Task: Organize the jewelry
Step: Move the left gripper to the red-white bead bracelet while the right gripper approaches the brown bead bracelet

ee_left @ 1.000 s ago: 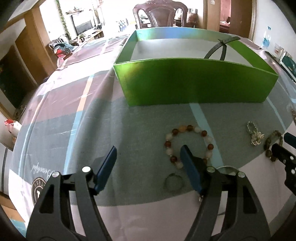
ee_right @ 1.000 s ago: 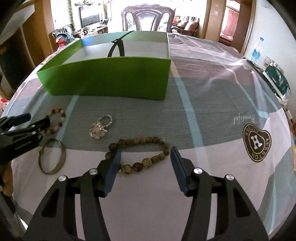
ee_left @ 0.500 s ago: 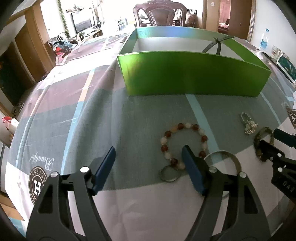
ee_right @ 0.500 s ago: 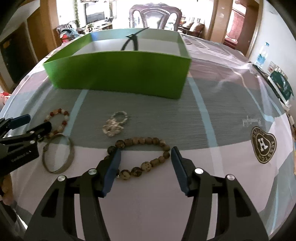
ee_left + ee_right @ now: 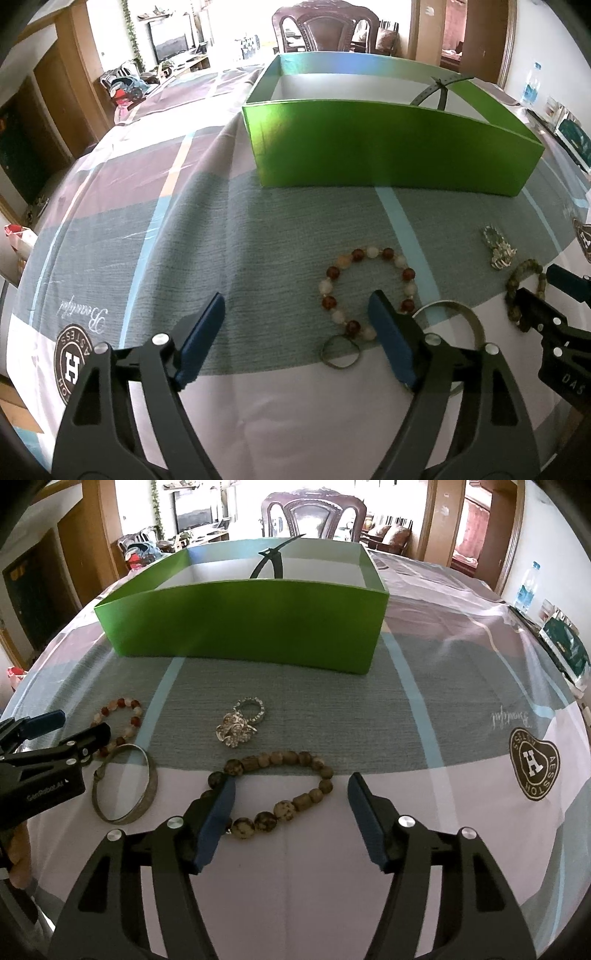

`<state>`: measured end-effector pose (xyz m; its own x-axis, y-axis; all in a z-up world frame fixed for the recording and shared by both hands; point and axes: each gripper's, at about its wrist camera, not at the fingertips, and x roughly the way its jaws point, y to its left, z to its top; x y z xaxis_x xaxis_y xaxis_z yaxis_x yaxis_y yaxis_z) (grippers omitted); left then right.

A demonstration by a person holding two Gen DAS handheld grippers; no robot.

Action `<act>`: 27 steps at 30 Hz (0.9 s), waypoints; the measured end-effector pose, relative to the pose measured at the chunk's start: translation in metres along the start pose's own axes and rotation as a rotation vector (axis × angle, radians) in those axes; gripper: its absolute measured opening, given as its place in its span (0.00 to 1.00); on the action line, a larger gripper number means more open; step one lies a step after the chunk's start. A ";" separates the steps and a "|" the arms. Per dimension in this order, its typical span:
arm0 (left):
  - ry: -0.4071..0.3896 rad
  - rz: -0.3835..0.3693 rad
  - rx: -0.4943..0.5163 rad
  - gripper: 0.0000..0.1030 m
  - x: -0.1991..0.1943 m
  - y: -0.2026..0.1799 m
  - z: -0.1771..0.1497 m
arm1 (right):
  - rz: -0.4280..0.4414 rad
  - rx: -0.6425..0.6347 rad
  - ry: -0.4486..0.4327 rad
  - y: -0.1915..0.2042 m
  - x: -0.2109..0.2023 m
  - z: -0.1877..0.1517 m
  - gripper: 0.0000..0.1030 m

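Big table (image 5: 461, 672) under a striped cloth, with a dark chair (image 5: 314, 517) and a bright room behind.

Green box (image 5: 240, 627) near the far side of the table. Looks nearly bare inside, with just a dark strap (image 5: 271, 563) poking up over its edge. No jewelry to be seen in it, though much of the floor of the box is hidden by its front wall.

All the jewelry out on the cloth, in front of the box:
- brown bead bracelet (image 5: 273, 786), closest to the right claw (image 5: 290, 801)
- sparkly silver ring (image 5: 242, 723), between that bracelet and the box
- plain metal bangle (image 5: 127, 784), over to the left
- red and white bead bracelet (image 5: 369, 291), touching a small metal ring (image 5: 340, 350)

Right claw wide open, holding nothing. Left fingertip just over one end of the brown bead bracelet, other fingertip off past the far end. Cannot tell whether touching the beads or not.

Left claw (image 5: 295, 321) wide open too, holding nothing. Right fingertip poking inside the loop of the red and white bead bracelet, left fingertip well apart over bare cloth.

So, hardly started, by the look of things. Nothing picked up yet. Five pieces to lift and put in the box, most likely the two bead bracelets first.
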<state>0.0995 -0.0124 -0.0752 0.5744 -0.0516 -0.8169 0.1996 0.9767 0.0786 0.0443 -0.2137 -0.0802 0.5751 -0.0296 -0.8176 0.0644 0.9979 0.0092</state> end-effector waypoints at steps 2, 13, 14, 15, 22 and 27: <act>0.000 -0.001 -0.003 0.78 0.000 0.001 0.000 | 0.000 0.001 -0.002 0.000 0.000 -0.001 0.64; -0.002 0.002 -0.013 0.81 0.003 0.002 0.002 | -0.001 0.005 -0.021 0.001 -0.001 -0.004 0.65; -0.001 0.000 -0.013 0.81 0.003 0.003 0.002 | -0.001 0.005 -0.022 0.001 -0.001 -0.004 0.65; -0.001 -0.004 -0.016 0.81 0.004 0.003 0.002 | -0.001 0.006 -0.023 0.001 -0.001 -0.004 0.65; 0.002 -0.037 -0.049 0.79 0.008 0.008 0.005 | 0.001 0.009 -0.044 0.001 -0.002 -0.006 0.64; 0.000 -0.031 -0.044 0.78 0.008 0.005 0.005 | 0.000 0.009 -0.044 0.002 -0.001 -0.007 0.64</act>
<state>0.1093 -0.0088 -0.0779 0.5685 -0.0820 -0.8186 0.1822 0.9829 0.0281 0.0378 -0.2115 -0.0831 0.6108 -0.0322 -0.7912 0.0711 0.9974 0.0143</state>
